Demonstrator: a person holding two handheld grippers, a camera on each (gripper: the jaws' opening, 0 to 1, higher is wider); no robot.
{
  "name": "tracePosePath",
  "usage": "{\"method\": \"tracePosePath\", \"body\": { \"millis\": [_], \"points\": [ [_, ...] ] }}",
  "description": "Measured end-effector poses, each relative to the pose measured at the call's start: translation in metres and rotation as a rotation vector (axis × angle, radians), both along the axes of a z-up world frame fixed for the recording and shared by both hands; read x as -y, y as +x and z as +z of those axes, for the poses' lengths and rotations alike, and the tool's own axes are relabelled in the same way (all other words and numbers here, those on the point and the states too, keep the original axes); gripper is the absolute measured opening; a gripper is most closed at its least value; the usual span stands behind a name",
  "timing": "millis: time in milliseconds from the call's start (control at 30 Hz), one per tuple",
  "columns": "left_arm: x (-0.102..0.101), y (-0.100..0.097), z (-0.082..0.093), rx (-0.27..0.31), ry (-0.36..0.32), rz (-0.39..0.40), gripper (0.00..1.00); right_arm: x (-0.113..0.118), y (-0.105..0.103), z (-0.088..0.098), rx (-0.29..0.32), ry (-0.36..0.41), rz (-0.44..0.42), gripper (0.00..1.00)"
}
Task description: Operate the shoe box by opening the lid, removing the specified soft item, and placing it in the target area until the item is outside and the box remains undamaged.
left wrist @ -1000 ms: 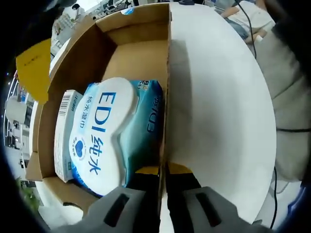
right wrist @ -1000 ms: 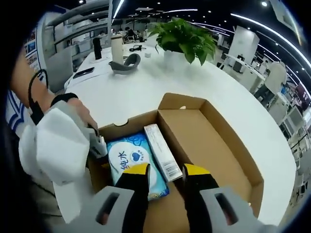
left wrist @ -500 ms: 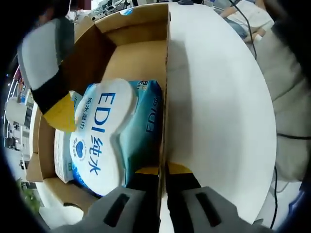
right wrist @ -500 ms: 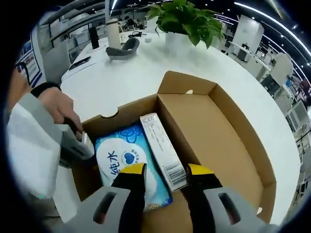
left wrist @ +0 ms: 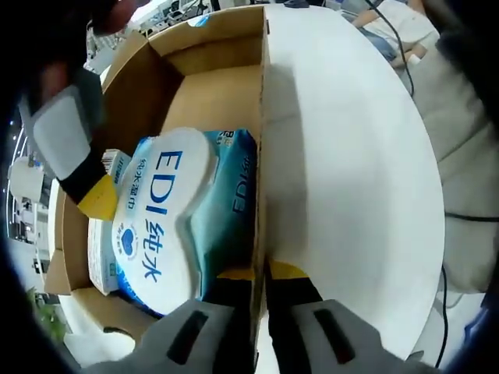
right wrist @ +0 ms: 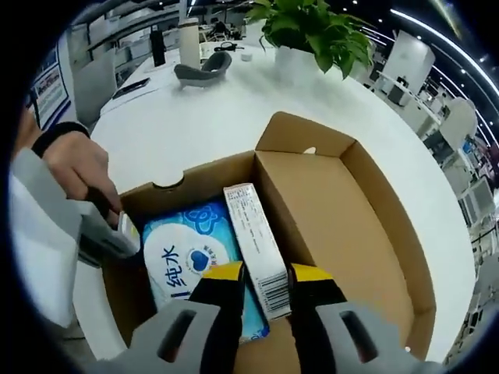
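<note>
Gripping the near side wall of the shoe box (left wrist: 226, 93), left tongs (left wrist: 260, 274) have their yellow-tipped jaws pressed onto the cardboard edge, one jaw inside the box, one outside over the white bench (left wrist: 351, 179). Box sits on the bench with the lid flipped open. Inside, the wet wipes pack (left wrist: 175, 214), blue and white with "EDI" print, lies flat against that clamped wall, and a slim white carton (left wrist: 100, 257) lies along its far side. In the right gripper view, right tongs (right wrist: 257, 274) angle down into the box from above, jaws slightly parted, yellow tips straddling the near end of the carton (right wrist: 257, 245); contact with it cannot be told. The wipes pack (right wrist: 191, 269) is just left of those tips. The same right tongs come into the left gripper view at the left edge as a grey jaw with a yellow tip (left wrist: 97, 199), low over the carton beside the pack. The person's hand (right wrist: 74, 167) shows at left of the right gripper view, wrapped on the left tongs' handle at the box edge. A potted plant (right wrist: 312, 31) stands on the bench well beyond the box.
</note>
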State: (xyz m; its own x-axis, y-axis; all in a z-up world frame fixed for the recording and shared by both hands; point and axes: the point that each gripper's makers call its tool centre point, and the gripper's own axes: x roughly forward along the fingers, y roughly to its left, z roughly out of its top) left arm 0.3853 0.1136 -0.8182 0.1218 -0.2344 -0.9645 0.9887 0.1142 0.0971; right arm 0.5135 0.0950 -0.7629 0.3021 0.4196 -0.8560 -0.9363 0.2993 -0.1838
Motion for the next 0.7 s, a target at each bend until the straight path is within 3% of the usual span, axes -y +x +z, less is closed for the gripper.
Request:
{"method": "tracePosePath", "body": {
  "millis": [433, 700],
  "points": [
    [-0.001, 0.000, 0.000, -0.001, -0.001, 0.004, 0.01, 0.000, 0.001, 0.001, 0.025, 0.037, 0.000, 0.18],
    [0.000, 0.000, 0.000, -0.002, -0.001, 0.004, 0.01, 0.024, 0.000, 0.000, 0.029, 0.018, -0.006, 0.17]
  ]
}}
